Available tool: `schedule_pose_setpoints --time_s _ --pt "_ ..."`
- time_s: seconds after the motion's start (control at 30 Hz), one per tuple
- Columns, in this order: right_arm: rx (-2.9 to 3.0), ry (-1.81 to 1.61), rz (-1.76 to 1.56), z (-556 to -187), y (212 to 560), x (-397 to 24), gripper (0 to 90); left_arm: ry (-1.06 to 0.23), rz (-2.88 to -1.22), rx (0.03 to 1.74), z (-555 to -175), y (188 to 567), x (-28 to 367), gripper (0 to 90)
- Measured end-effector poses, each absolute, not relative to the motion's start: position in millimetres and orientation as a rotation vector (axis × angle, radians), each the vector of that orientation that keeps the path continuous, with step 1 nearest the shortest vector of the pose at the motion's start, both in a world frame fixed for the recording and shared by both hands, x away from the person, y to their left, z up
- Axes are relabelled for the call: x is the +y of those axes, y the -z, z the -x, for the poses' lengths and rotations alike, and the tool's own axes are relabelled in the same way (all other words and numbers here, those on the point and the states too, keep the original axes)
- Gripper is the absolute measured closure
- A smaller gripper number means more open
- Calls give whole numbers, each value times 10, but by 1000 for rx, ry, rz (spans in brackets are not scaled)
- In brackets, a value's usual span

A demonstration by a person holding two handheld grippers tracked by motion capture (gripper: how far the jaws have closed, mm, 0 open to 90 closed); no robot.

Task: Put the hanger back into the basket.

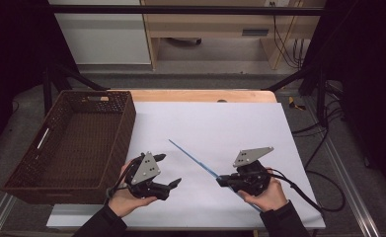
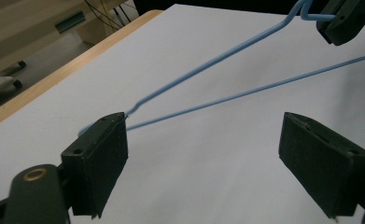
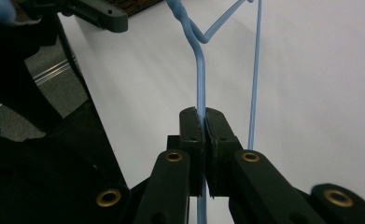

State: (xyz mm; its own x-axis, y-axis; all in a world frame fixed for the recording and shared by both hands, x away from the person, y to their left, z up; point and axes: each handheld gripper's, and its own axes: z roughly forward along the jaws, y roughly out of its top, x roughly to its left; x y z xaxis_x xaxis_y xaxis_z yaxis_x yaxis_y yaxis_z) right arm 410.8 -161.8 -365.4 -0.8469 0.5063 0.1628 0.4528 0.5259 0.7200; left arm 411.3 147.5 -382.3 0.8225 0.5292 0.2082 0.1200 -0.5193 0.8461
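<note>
while the brown wicker basket [image 1: 30, 163] at the left of the counter [image 1: 200, 95] holds nothing visible, the left gripper [image 1: 170, 170] stands spread beside it, jaws off the blue wire hanger [image 1: 193, 158]. the right gripper [image 3: 204, 119] pinches the hanger's wire, holding it above the white sheet [image 1: 230, 128]. judged step: one-handed carry; next calls for swinging the hanger left, over the basket rim.

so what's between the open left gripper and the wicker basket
Nothing: in the high view, bare white sheet separates the left gripper from the basket.
</note>
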Motion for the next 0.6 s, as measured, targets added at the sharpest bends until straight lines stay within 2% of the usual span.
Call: schedule_pose_setpoints --time_s 0.3,0.6 --pt "2717 -1280 -831 -4109 3685 -1578 879 -648 -2165 398 -4175 3834 1393 135" --pt "2754 -1289 -849 -4130 3734 -1540 879 -752 -2233 272 -4150 3941 1242 191"
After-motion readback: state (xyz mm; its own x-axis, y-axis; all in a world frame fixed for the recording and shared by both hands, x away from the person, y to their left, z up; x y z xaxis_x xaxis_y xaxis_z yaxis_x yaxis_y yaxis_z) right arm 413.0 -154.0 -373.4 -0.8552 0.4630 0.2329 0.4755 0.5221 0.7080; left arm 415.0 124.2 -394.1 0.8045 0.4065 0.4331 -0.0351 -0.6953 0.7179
